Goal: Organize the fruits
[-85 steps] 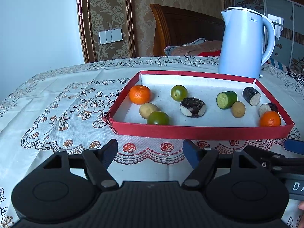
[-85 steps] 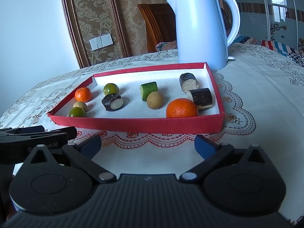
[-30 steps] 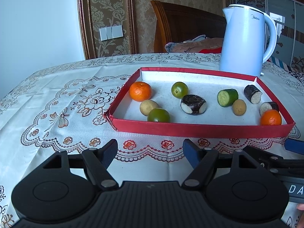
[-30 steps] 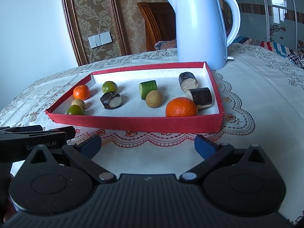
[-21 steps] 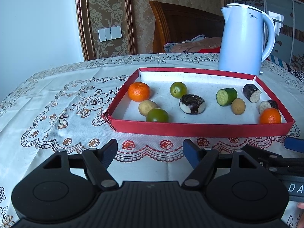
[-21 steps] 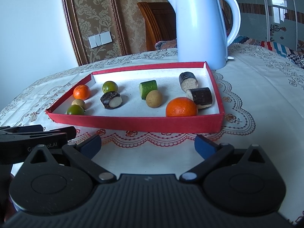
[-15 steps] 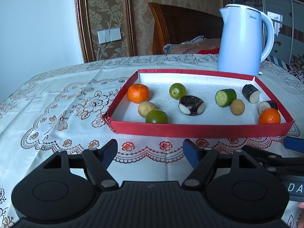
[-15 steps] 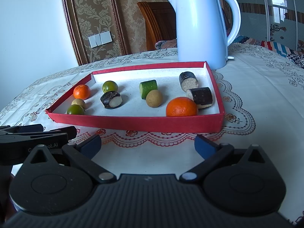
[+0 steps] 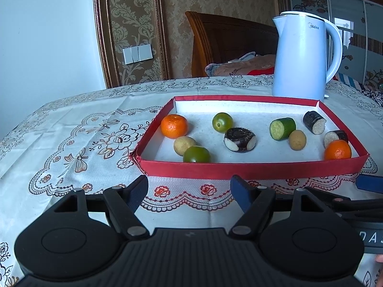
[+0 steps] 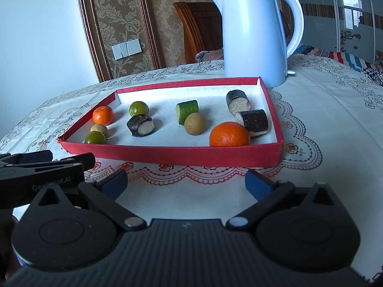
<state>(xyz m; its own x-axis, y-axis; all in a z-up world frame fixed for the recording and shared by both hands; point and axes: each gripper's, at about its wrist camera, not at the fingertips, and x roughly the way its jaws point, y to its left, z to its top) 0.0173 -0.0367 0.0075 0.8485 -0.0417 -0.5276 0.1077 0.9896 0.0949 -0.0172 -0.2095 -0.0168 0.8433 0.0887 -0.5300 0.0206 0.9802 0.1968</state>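
- Left gripper point(image 9: 189, 191): fingers apart, empty, before the red tray point(image 9: 251, 170)'s near edge.
- Right gripper point(image 10: 186, 181): fingers apart, empty.
- Fruits inside tray.

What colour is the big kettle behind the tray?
The kettle is pale blue, clearest in the right wrist view.

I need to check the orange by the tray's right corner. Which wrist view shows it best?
The right wrist view: that orange sits large and near, its base behind the red tray wall. In the left wrist view it is smaller, far right.
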